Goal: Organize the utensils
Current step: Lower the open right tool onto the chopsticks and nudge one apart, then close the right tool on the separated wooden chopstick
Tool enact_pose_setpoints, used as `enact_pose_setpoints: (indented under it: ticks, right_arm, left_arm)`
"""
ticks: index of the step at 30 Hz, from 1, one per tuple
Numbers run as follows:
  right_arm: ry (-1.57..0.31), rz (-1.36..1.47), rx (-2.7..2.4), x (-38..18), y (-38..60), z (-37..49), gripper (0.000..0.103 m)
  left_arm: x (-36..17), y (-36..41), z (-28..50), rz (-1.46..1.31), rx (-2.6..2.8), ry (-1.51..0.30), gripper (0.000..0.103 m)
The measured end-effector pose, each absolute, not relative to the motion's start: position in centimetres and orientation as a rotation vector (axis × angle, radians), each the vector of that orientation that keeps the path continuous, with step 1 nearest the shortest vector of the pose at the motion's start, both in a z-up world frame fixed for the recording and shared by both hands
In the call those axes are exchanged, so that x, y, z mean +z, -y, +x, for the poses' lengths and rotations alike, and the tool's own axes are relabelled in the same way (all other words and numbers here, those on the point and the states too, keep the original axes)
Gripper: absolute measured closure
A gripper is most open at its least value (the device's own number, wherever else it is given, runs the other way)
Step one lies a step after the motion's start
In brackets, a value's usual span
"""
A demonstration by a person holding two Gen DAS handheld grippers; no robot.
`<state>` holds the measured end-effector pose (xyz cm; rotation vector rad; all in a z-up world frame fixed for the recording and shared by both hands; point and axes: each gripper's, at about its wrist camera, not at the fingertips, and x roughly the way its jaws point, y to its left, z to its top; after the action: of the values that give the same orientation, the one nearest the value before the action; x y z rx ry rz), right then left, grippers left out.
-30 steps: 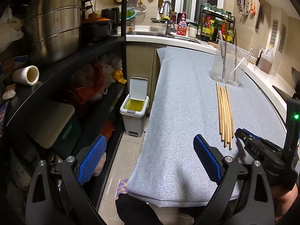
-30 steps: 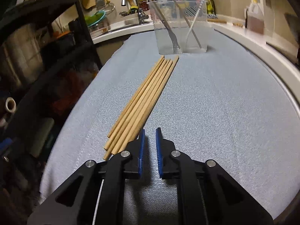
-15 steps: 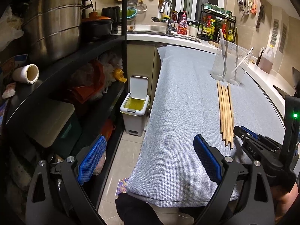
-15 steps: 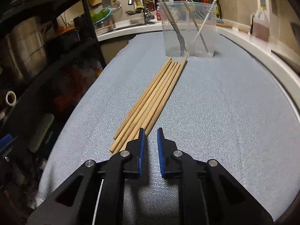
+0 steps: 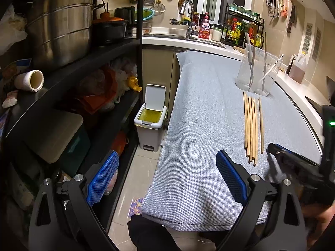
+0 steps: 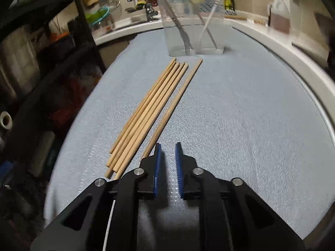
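Several wooden chopsticks [image 6: 146, 115] lie bunched on the grey cloth [image 6: 240, 125], pointing at a clear plastic container [image 6: 194, 31]. One chopstick [image 6: 175, 102] lies apart, just right of the bunch. Its near end is beside the left finger of my right gripper [image 6: 167, 146], whose jaws stand a narrow gap apart with nothing between them. The container holds a fork [image 6: 184, 35] and a white utensil. In the left wrist view the chopsticks [image 5: 250, 125] sit right of my left gripper [image 5: 166, 154]. It is wide open and empty over the cloth's front left edge. My right gripper [image 5: 272, 148] shows low at the right.
A black rack [image 5: 83, 62] with steel pots [image 5: 60, 31] stands left of the table, with an open pedal bin [image 5: 150, 119] on the floor between. A white counter edge [image 6: 303, 62] curves along the right, bearing an oil jug [image 5: 297, 69]. The sink tap [image 5: 188, 10] is at the back.
One chopstick has come away from the bunch and now lies slightly to its right. My right gripper has shifted a little and its gap has widened slightly. The left gripper has stayed still.
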<state>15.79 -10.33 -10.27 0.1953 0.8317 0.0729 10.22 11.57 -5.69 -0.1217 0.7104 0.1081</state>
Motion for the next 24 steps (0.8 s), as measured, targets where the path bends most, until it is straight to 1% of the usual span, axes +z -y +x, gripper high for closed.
enact_pose_setpoints:
  ticks: [4, 8, 11, 15, 17, 18, 22, 24]
  right_arm:
    - [-0.798, 0.226, 0.125, -9.5, 10.2, 15.5, 0.086]
    - [-0.818, 0.189, 0.155, -10.1, 8.5, 16.4, 0.086]
    - [-0.807, 0.117, 0.12, -10.7, 7.5, 16.4, 0.09]
    - [-0.788, 0.092, 0.051, -10.8, 8.5, 15.6, 0.09]
    - [-0.777, 0.106, 0.037, -10.9, 9.4, 15.4, 0.09]
    - [-0.77, 0.111, 0.039, -11.0, 9.7, 15.7, 0.087]
    - [-0.744, 0.086, 0.038, -11.3, 9.8, 16.6, 0.085]
    - [-0.747, 0.085, 0.059, -11.3, 9.9, 16.5, 0.096]
  left_arm:
    - [-6.0, -11.2, 10.5, -0.125, 0.097, -0.724, 0.012]
    - [-5.8, -10.8, 10.3, -0.105, 0.09, -0.712, 0.012]
    - [-5.7, -11.0, 10.2, -0.101, 0.096, -0.709, 0.012]
    - [-6.0, -11.4, 10.4, -0.116, 0.099, -0.718, 0.012]
    - [-6.1, -11.2, 10.5, -0.116, 0.097, -0.72, 0.012]
    - [-6.1, -11.1, 10.6, -0.115, 0.094, -0.722, 0.012]
    - [-6.1, -10.1, 10.9, -0.101, 0.073, -0.725, 0.012]
    - [-6.0, -9.6, 11.0, -0.089, 0.062, -0.717, 0.012]
